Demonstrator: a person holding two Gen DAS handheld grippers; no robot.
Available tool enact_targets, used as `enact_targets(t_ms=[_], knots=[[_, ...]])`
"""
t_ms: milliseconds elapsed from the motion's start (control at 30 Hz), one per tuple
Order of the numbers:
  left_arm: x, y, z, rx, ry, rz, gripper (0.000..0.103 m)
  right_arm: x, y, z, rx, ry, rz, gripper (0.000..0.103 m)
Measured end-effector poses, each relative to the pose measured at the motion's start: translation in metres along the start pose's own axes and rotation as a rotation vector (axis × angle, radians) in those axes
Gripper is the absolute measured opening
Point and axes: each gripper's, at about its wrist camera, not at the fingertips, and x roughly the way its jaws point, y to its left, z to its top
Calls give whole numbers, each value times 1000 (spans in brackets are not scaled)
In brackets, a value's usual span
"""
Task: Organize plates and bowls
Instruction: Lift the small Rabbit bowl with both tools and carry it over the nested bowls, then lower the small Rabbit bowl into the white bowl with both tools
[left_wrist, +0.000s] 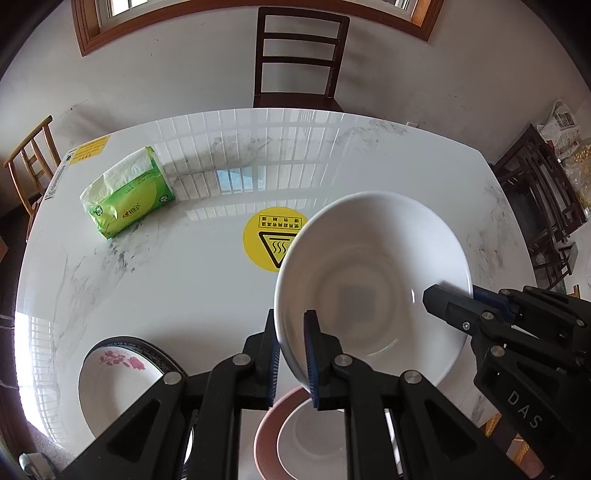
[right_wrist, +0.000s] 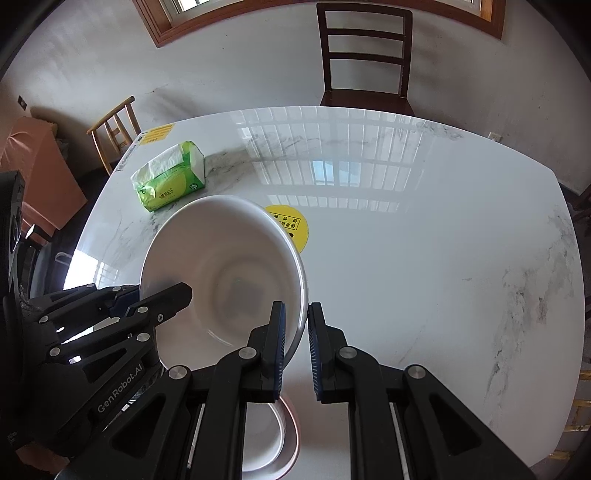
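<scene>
My left gripper (left_wrist: 291, 354) clamps the near-left rim of the white bowl (left_wrist: 373, 273), held tilted above the table w/ the pink-rimmed bowl (left_wrist: 295, 439) directly beneath; my right gripper (right_wrist: 295, 347) straddles the opposite rim, pads apart, not clenched.

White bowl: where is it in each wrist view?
Left wrist: white bowl right of center, left gripper clamping its near-left rim.
Right wrist: white bowl left of center, right gripper straddling its right rim.
Shared landmark: yellow sticker behind it.
</scene>
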Motion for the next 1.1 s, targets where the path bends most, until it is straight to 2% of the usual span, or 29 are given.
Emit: enact_targets(t_ms=[667, 1100], knots=[[-15, 6, -90, 17, 53, -5, 12, -14, 27, -81, -11, 38, 18, 13], [6, 6, -120, 5, 116, -9, 12, 8, 24, -113, 10, 105, 39, 13]])
